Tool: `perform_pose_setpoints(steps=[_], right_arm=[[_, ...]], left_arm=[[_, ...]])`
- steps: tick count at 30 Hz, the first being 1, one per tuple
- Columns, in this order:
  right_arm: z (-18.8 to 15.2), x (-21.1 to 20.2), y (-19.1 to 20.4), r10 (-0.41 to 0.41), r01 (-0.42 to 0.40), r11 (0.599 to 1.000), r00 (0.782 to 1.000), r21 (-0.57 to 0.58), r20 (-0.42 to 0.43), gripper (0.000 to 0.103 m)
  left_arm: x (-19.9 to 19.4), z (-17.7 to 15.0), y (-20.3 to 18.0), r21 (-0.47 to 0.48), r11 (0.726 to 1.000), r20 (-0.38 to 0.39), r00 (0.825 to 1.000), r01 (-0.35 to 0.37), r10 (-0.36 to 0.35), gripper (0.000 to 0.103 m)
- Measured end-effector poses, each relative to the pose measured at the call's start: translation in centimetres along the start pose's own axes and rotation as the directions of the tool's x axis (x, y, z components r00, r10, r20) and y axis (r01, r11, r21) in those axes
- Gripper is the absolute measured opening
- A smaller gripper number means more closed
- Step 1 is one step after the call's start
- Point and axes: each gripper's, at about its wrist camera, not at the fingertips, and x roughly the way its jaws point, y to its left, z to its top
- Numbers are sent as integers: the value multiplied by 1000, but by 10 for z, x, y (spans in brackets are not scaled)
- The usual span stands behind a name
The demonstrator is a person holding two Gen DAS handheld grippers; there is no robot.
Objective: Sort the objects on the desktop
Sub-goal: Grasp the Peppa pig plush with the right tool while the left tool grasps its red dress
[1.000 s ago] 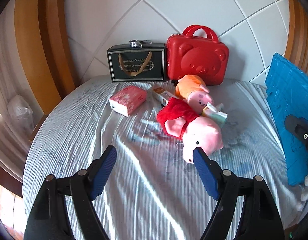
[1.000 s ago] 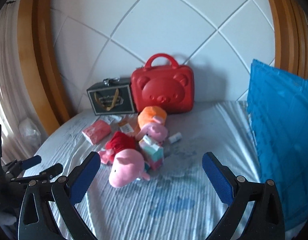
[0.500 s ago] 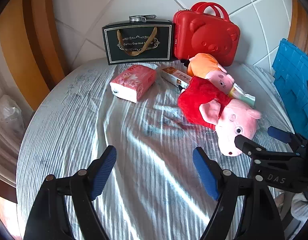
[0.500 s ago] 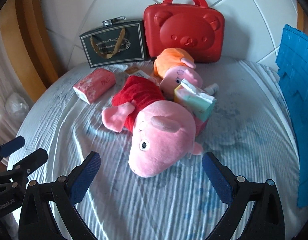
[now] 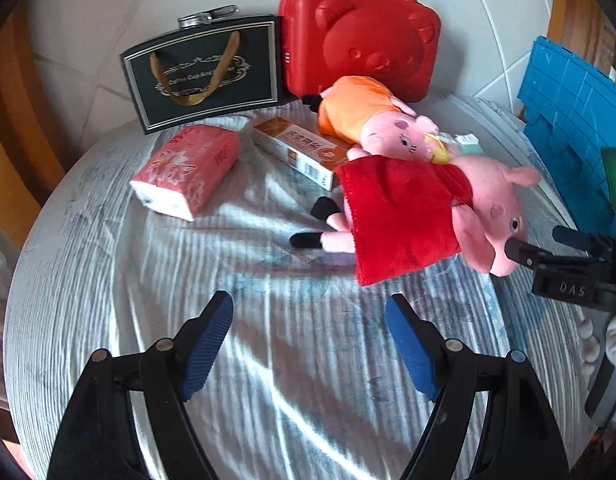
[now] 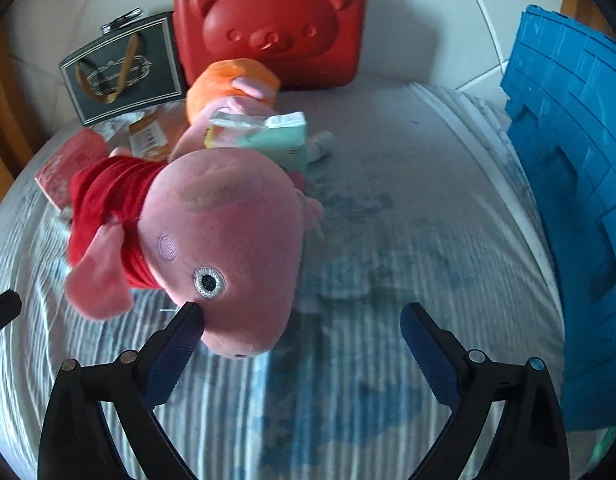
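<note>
Round table under a striped grey-white cloth (image 5: pixel 108 280).

Pink plush pig in a red dress (image 6: pixel 212 236): lies on its side near the table's middle, snout toward the near edge.

Right gripper (image 6: pixel 300 320): fingers spread wide, left tip against the pig's snout, nothing clamped.

Left gripper (image 5: pixel 308 316): fingers apart, empty, above bare cloth.

Second plush pig in an orange dress (image 5: pixel 367 120), orange-and-white carton (image 5: pixel 304 152) and pink tissue pack (image 5: pixel 188 168): behind it.

Red bear-face case (image 5: pixel 359 36) and black gift bag (image 5: pixel 204 76): far edge.

Blue plastic crate (image 6: pixel 575 160): right edge.

left claw (image 5: pixel 308 342) – black frame | ribbed blue pads (image 5: pixel 206 344) | silver screws
</note>
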Motion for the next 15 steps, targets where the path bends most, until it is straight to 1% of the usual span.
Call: perform_pose_setpoints(steps=[2,4,5,7,12,15], right_arm=[[4,-1,-4,30,-30,999,1000,-14,5,100],[6,-2,-2,39,-39,998,999,-48,9,100],[6,-2,0,40,-40,998,999,-56,9,100],[8,-2,1,71,-70,996,997,-56,5,100],[13,-2,5,148,-149,987,989,-53,-15,103],[16,4,11,157,-158,985,987,-70,-29,103]], left_arm=[[8,5,-15,37,999,-7,1000,29,-28,78],[18,12,-29,74,996,-10,999,48,-48,78],[24,15,-34,90,995,-14,999,51,-50,78],[36,23,-42,117,992,-27,998,51,-48,78],[63,35,-55,162,985,-62,997,60,-50,78],[74,41,-58,167,981,-75,993,103,-91,78]])
